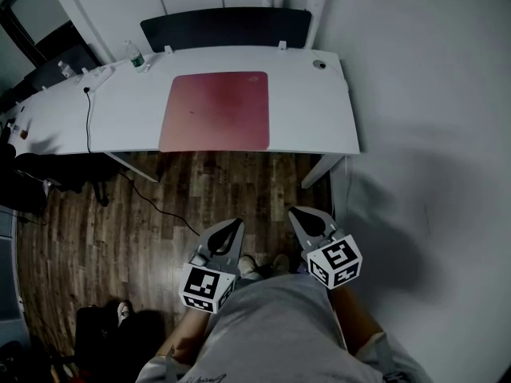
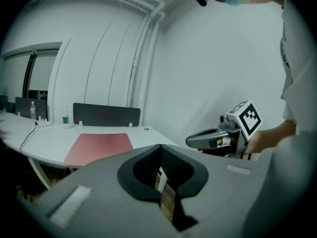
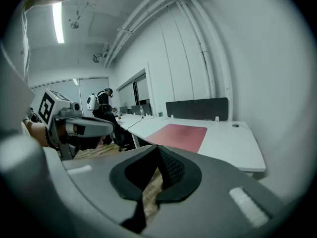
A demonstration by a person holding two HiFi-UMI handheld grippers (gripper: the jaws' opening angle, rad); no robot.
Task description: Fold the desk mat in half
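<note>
The mat (image 1: 214,111) lies flat and unfolded on the white bench (image 1: 319,118), in the middle, its near edge along the bench's near edge. A dark panel (image 1: 226,26) stands along the far edge. A bottle (image 1: 136,57) stands at the far left of the bench, and a cable (image 1: 88,118) runs across the bench to the left of the mat. Both grippers hang low by the person's waist over the wood floor (image 1: 96,230), well apart from the bench. The left gripper (image 1: 235,225) is clenched with nothing between its jaws. The right gripper (image 1: 295,213), just beside it, is likewise clenched and empty.
</note>
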